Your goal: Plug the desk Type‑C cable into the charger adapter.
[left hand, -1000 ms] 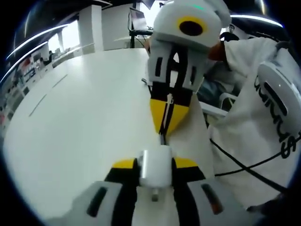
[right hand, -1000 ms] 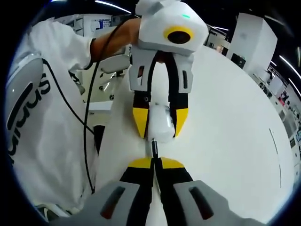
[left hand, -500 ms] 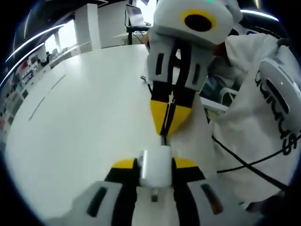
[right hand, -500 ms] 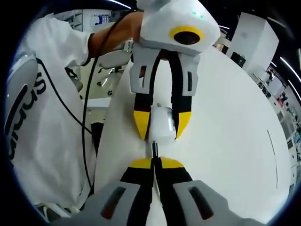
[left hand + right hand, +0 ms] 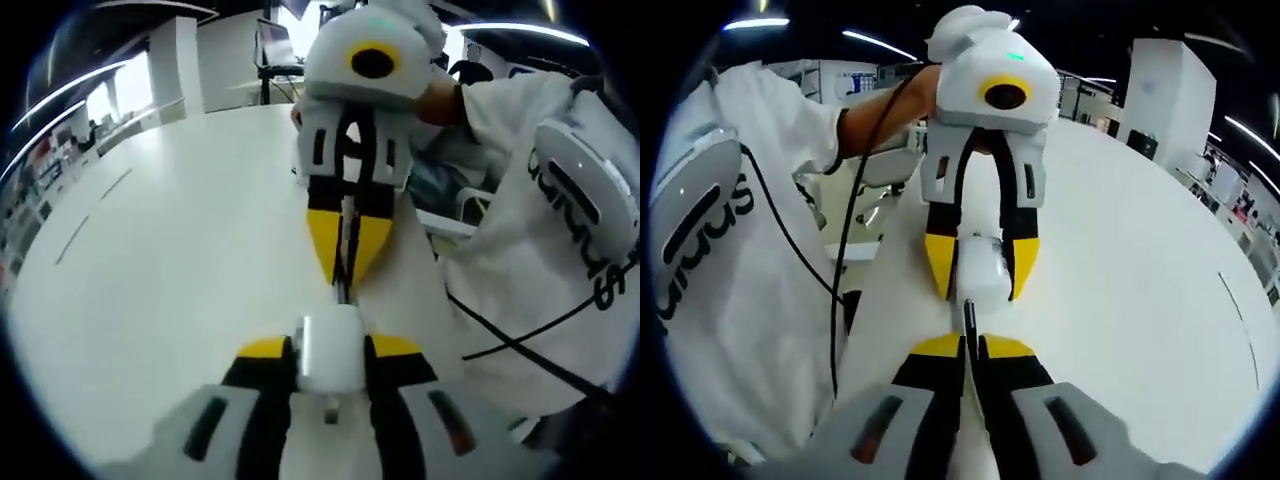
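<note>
A white charger adapter (image 5: 330, 352) sits between the yellow-tipped jaws of my left gripper (image 5: 330, 347), which is shut on it. Facing it, my right gripper (image 5: 345, 262) is shut on the dark Type‑C cable plug (image 5: 342, 290), whose tip touches the adapter's far face. In the right gripper view, my right gripper (image 5: 972, 345) pinches the plug (image 5: 968, 315) at the bottom. The plug's tip meets the underside of the adapter (image 5: 980, 268), held by the left gripper (image 5: 980, 290). How deep the plug sits in the port is hidden.
Both grippers hover over a large white table (image 5: 160, 250) (image 5: 1140, 260). A person in a white printed shirt (image 5: 540, 250) (image 5: 720, 280) stands at the table's edge, and a black cord (image 5: 840, 250) runs across the shirt. Chairs and shelves stand in the background.
Both views have shifted and tilted a little with the hands. The plug tip stays against the adapter, and both grips are unchanged.
</note>
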Tool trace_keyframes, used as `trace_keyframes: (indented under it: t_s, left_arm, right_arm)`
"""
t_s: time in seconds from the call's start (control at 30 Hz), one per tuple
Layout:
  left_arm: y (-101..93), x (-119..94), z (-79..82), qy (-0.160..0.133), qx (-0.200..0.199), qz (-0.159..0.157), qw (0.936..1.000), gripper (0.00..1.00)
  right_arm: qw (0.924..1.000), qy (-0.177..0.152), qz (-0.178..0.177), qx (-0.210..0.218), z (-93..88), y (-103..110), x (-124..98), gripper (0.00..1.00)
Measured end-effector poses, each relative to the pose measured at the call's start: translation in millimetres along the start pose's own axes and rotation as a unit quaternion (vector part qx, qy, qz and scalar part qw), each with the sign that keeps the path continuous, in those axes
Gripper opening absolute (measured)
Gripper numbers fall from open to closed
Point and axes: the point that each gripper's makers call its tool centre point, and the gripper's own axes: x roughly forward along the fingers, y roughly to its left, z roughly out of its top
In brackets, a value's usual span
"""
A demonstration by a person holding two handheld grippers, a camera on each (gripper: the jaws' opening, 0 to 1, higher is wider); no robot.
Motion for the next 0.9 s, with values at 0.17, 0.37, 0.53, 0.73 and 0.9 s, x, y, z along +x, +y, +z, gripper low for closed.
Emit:
trace_keyframes:
  t_s: [0.17,0.37,0.53,0.73,0.9]
  left_arm:
    - [1.9,-4.4,-2.2,0.009,0.008,0.003,0.9999,0.30]
    - [3.2,-8.2,-0.7,0.013,0.008,0.000,0.9999,0.26]
    - [5.3,-7.8,0.3,0.012,0.012,-0.003,0.9998,0.25]
    - [9.7,-6.7,2.1,0.012,0.028,-0.020,0.9993,0.25]
    - [12.8,-6.8,3.1,0.002,0.039,-0.028,0.9988,0.25]
  right_arm:
    - [0.9982,-0.057,0.002,0.017,8.0,-2.4,-4.2,0.08]
    - [0.9959,-0.083,0.016,0.033,10.0,-3.5,-4.0,0.08]
    - [0.9956,-0.087,0.020,0.029,11.0,-2.9,-1.0,0.06]
    - [0.9975,-0.067,0.018,0.011,6.7,-3.2,5.2,0.04]
    - [0.9975,-0.067,0.007,0.019,7.7,-6.8,4.8,0.03]
